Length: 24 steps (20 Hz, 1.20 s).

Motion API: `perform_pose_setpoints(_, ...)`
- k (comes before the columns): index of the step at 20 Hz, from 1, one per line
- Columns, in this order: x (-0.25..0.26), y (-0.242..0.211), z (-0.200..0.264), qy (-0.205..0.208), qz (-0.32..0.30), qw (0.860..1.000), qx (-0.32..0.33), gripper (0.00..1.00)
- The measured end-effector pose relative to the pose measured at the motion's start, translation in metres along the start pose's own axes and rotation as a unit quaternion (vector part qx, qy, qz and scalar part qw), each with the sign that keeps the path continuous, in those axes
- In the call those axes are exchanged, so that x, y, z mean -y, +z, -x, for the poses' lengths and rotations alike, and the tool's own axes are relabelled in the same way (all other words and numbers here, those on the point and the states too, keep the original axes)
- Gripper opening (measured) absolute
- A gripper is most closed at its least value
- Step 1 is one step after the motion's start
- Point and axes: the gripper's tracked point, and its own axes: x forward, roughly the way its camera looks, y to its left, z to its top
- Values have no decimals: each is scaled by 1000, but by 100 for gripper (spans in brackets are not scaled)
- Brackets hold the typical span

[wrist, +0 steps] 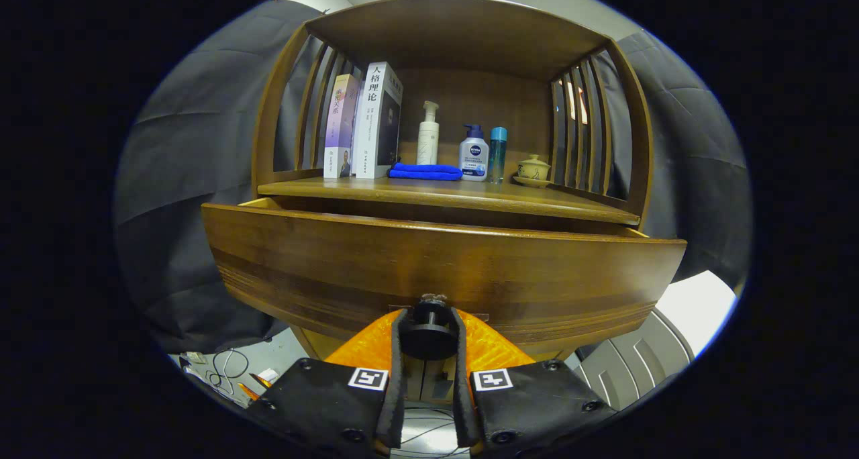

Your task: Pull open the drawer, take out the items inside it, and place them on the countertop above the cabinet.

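While the gripper is closed on the dark knob of the wooden drawer, the drawer stands pulled out below the bench, where books, bottles and a blue cloth stand.

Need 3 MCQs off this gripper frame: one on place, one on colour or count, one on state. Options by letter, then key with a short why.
1. Where does the folded cloth lie?
A. on the countertop, in front of the white pump bottle
B. inside the drawer
C. on top of the books

2. How many books stand on the countertop?
A. one
B. two
C. four

3. What state is the drawer in?
A. pushed fully shut
B. removed from the cabinet
C. pulled partly out, the gripper shut on its knob

Key:
1 A: the blue cloth lies flat on the countertop just in front of the white pump bottle.
2 B: two upright books stand side by side left of the bottles.
3 C: the drawer front stands out ahead of the countertop edge, and both fingers press the dark knob.
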Motion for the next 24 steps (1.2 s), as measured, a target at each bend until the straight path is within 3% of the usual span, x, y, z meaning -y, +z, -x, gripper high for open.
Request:
perform_pose_setpoints(11, -8, -18, 41, 3, -10, 1000, 6, 32)
perform_pose_setpoints(24, -18, -35, 86, 43, -5, 999, -1, 32)
